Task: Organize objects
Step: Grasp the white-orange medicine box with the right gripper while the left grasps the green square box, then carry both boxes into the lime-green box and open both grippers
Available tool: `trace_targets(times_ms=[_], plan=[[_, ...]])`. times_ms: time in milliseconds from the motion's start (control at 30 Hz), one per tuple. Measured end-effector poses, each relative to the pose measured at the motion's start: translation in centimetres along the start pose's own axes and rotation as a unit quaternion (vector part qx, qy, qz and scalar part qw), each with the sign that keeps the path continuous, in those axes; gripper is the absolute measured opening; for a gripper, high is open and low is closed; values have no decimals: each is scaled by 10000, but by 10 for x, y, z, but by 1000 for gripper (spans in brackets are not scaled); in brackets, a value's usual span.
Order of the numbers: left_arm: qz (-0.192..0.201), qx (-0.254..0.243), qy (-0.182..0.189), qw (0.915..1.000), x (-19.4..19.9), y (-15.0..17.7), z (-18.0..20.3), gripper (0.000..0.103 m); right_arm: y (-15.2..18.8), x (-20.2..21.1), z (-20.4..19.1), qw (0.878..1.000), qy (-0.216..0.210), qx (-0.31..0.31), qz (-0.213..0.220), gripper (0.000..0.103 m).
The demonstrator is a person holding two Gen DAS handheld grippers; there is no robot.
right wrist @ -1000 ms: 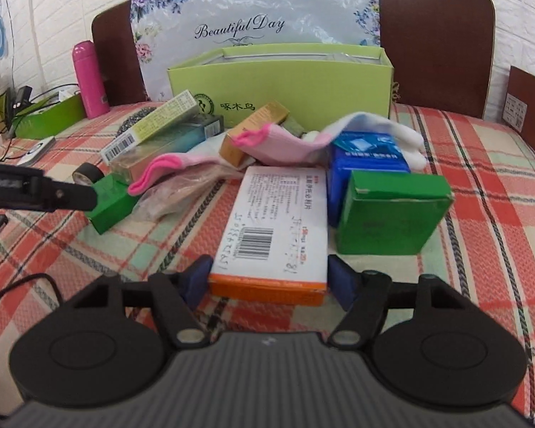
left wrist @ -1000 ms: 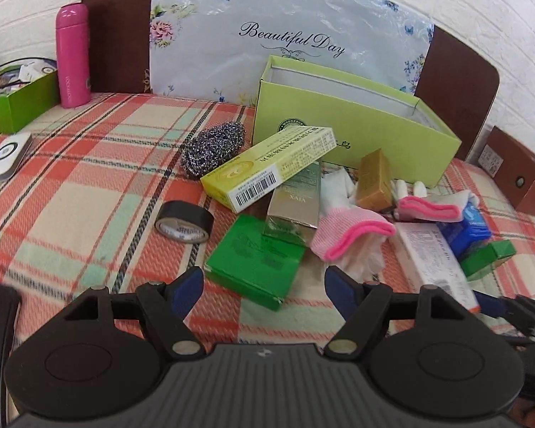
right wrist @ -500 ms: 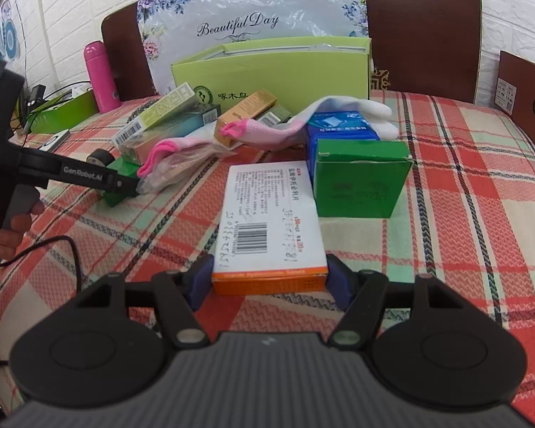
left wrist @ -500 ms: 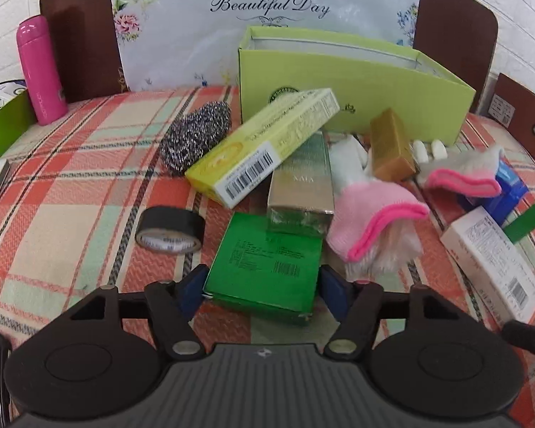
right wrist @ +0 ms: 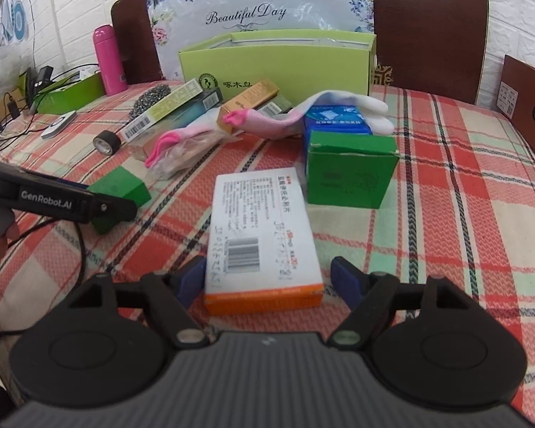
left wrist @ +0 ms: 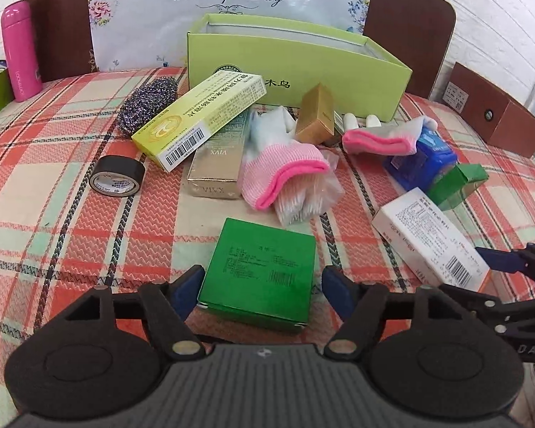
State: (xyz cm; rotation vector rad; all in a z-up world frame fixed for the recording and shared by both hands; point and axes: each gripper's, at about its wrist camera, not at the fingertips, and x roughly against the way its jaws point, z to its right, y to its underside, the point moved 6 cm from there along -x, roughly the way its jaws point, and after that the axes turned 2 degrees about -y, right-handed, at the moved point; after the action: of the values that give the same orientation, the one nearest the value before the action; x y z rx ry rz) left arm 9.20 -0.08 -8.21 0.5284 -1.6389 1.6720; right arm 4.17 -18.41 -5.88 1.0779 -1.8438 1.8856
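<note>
A flat green box (left wrist: 260,278) lies on the plaid cloth between the fingers of my left gripper (left wrist: 260,287). The jaws are opening, and a slit shows at the right pad. A white box with an orange end (right wrist: 264,246) lies between the fingers of my right gripper (right wrist: 269,281). Those jaws are opening too, with a gap at the right pad. From the right wrist view, the left gripper's arm (right wrist: 60,199) crosses in front of the flat green box (right wrist: 119,192). The open lime-green box (left wrist: 296,71) stands at the back.
The pile in the middle holds a long yellow box (left wrist: 203,117), a gold carton (left wrist: 217,164), pink-cuffed gloves (left wrist: 281,174), a small gold box (left wrist: 317,114), a blue box (left wrist: 421,164) and another green box (right wrist: 349,178). A scrubber (left wrist: 146,103), tape roll (left wrist: 117,180) and pink bottle (left wrist: 19,50) are on the left.
The left gripper came around the flat green box and drew it back, away from the gold carton. Both grippers' jaws have widened off their boxes.
</note>
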Motion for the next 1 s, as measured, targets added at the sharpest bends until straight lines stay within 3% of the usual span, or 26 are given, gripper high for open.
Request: trace_targets(times_ms=[233,567,833,1000], plan=[[33,-22,-97,9999,-2,-1,1,74,-10,-16,-6,9997,43,248,-36,77],[32,-53,-149,9999,-5,-4,2,73,-15,-23,-1,10000,83,47,-27,76],[37,-119,-202,9997,-3,-5,1,66,-13,-21,-5,9995,217,231,3,67],[94,-110,41,9999,9,-8,4,66,-13,-11,-12,9995,47,301,-6,66]])
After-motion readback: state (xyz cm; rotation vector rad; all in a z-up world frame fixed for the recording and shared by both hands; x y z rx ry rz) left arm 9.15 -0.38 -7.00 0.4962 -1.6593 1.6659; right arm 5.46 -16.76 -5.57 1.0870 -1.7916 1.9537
